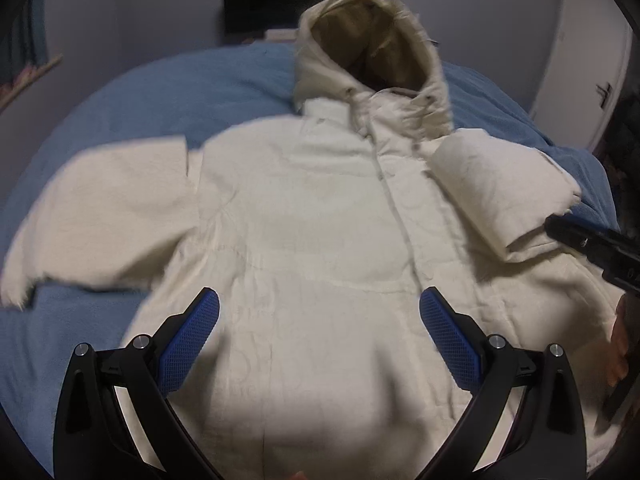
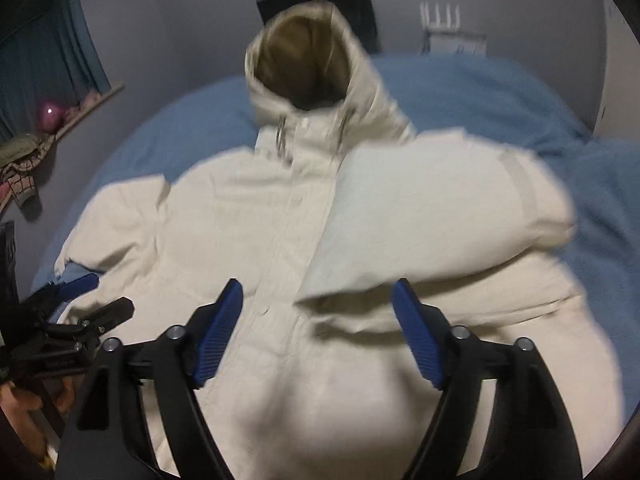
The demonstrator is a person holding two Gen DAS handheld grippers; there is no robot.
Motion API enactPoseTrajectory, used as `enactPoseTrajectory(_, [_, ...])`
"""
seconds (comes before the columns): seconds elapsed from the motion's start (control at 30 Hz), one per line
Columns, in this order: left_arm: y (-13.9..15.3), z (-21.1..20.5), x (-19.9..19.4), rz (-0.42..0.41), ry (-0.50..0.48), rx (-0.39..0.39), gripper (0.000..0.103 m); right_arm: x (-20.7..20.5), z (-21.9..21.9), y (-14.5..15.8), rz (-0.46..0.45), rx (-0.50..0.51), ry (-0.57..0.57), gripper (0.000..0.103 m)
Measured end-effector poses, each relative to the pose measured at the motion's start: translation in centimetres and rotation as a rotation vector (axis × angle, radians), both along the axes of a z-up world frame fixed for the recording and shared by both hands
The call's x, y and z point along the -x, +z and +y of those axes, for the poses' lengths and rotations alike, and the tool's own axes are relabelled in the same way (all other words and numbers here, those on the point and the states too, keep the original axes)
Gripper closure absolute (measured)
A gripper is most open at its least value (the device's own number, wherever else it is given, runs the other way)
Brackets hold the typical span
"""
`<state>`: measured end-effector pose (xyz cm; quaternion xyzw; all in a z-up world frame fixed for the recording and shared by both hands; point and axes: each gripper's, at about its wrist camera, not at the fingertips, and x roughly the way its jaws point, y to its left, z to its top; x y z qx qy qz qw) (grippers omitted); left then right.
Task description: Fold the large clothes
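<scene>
A large cream hooded jacket [image 1: 304, 216] lies front up on a blue bed, hood [image 1: 372, 40] at the far end. Its right sleeve [image 1: 500, 188] is folded in over the chest; its left sleeve [image 1: 104, 208] lies spread out to the left. My left gripper [image 1: 319, 304] is open and empty, hovering above the jacket's lower front. My right gripper [image 2: 318, 294] is open and empty above the jacket [image 2: 240, 232], just short of the folded sleeve [image 2: 432, 216]. The left gripper also shows at the left edge of the right wrist view [image 2: 96, 294].
The blue blanket [image 1: 160, 96] covers the bed around the jacket. A dark screen [image 1: 276, 0] stands against the wall behind the hood. A window ledge with a pink ball [image 2: 50, 116] and clothes [image 2: 24, 168] is at the left. A white door [image 1: 592, 48] is at the right.
</scene>
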<state>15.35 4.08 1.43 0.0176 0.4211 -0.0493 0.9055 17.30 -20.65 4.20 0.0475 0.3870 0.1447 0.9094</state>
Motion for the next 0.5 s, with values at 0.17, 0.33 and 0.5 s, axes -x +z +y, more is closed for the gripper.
enactPoseTrajectory(0.17, [4.2, -4.8, -0.7, -0.045, -0.121, -0.064, 0.006, 0.5, -4.7, 3.1, -0.137, 0.044, -0.159, 0.007])
enactPoseTrajectory(0.33, [3.7, -10.2, -3.8, 0.007, -0.192, -0.056, 0.006, -0.2, -9.7, 4.2, -0.156, 0.051, -0.347, 0.007])
enactPoseTrajectory(0.5, [0.9, -16.3, -6.0, 0.018, -0.307, -0.041, 0.007, -0.1, -13.7, 3.9, -0.172, 0.136, -0.519, 0.007])
